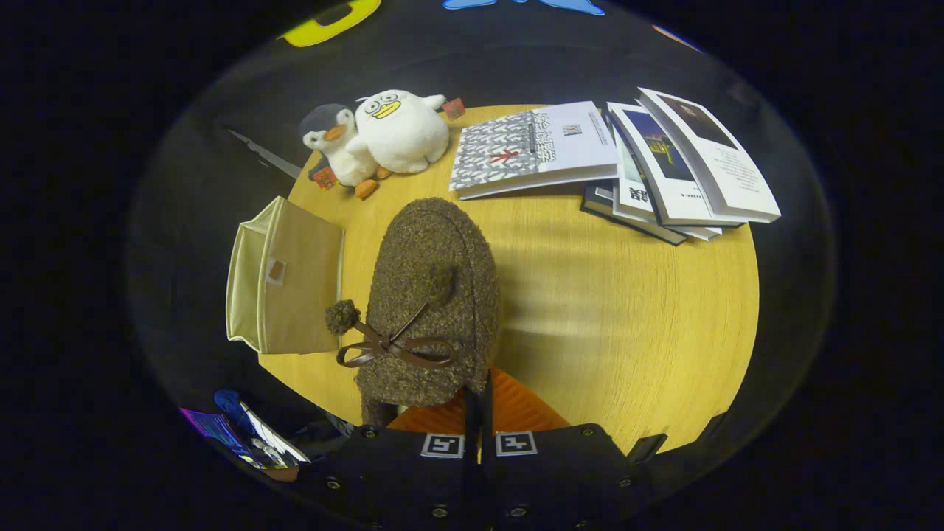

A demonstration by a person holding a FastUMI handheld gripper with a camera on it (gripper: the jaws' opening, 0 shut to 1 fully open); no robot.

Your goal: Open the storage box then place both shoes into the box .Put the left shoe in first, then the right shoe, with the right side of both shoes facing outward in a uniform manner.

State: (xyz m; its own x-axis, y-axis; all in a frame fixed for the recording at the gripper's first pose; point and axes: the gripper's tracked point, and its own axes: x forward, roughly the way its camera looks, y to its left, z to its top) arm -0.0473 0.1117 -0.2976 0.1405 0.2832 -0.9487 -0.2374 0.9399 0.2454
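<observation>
Shoe (pixel 431 295), brown fuzzy slipper with a ribbon bow and pompoms, hangs from your jaws, toe pointing away from you, over the round table (pixel 627 317). Your gripper (pixel 478 402) has the jaws pinched together on the shoe's heel edge, with barely any gap between them. Storage box (pixel 284 276), beige fabric, sits just left of the shoe at the table's edge; its open side faces left. Beyond the shoe: two plush penguins (pixel 380 136) near the far rim, and a spread of books (pixel 612 158) to their right.
</observation>
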